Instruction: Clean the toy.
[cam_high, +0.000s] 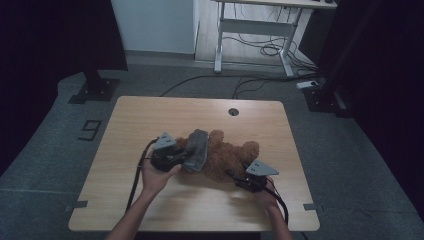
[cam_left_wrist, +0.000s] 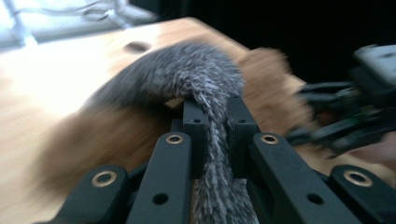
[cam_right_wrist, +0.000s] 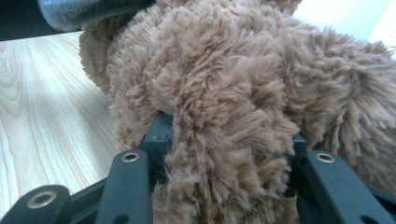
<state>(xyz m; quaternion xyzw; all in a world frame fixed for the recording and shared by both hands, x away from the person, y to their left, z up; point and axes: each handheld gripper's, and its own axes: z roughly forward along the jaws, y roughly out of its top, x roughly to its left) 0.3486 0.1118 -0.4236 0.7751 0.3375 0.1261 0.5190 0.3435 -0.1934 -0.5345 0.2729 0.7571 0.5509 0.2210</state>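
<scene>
Brown and fluffy, the teddy bear (cam_high: 227, 157) lies on its side near the middle of the desk (cam_high: 150, 115), long way running left to right. Its right end sits squeezed in the right tongs (cam_high: 239, 179), by the near edge. The grey furry cloth (cam_high: 196, 150) drapes over the bear's left end, and the left tongs (cam_high: 181, 161) pinch it tight. Pulling that cloth would be the left hand's (cam_high: 154, 177) job, because it is closest.

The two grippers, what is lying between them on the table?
In the high view, a brown teddy bear with a grey knitted cloth draped over it.
</scene>
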